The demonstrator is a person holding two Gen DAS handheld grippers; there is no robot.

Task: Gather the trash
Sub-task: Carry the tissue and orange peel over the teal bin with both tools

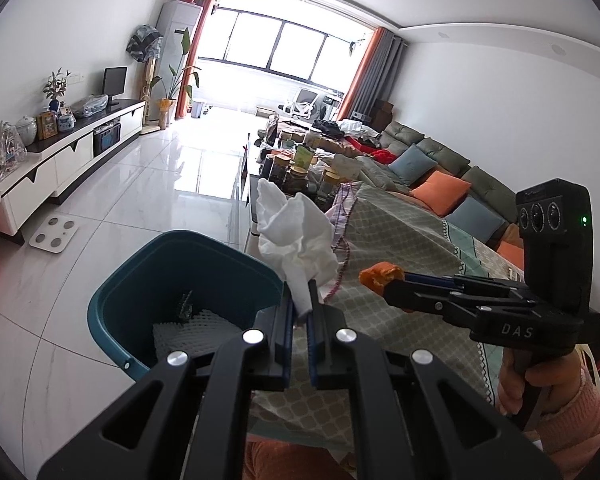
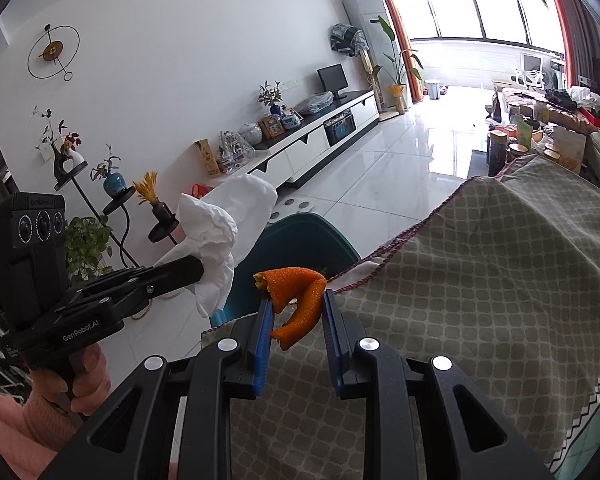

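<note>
Tissue is pinched tight in my left gripper right at the rim of the teal bin, and my right gripper has a curl of orange peel caught between its pads over the tablecloth, both pieces lifted but not yet dropped. Only the left view looks down into the bin, where white foam netting already lies; the cluttered coffee table beyond may hold more.

White tissue, orange peel, teal bin, green lattice-patterned tablecloth.
</note>
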